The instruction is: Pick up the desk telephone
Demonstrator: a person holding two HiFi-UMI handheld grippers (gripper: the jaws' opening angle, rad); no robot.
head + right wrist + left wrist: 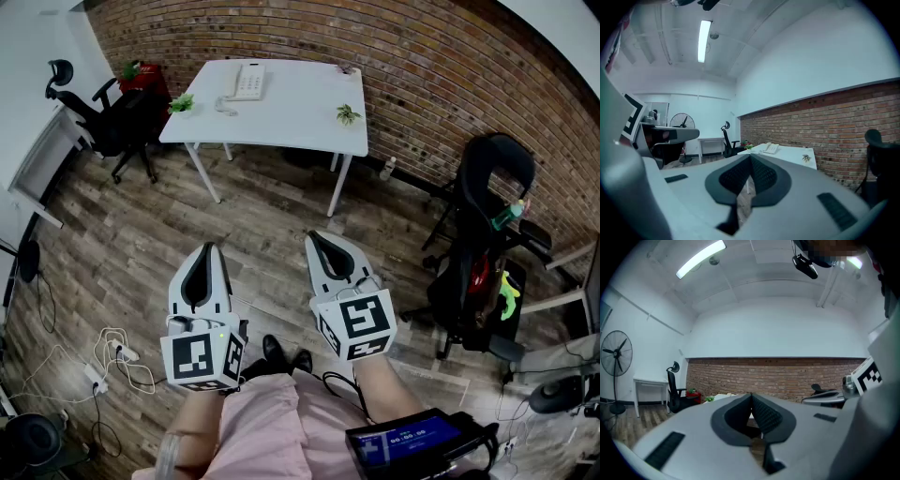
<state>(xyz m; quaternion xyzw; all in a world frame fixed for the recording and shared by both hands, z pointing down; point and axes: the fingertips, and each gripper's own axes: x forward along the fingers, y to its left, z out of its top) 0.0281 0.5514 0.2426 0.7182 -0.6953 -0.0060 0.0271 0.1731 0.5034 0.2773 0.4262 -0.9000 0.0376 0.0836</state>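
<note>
A white desk telephone sits near the far left corner of a white table against the brick wall; the right gripper view shows the telephone small and far off. My left gripper and right gripper hover side by side over the wooden floor, well short of the table. Both are shut with nothing between the jaws. In the left gripper view the left gripper points level at the brick wall; the right gripper aims toward the table.
Two small plants stand on the table. A black office chair is left of it, another black chair with clutter to the right. Cables and a power strip lie on the floor at left. A standing fan is far left.
</note>
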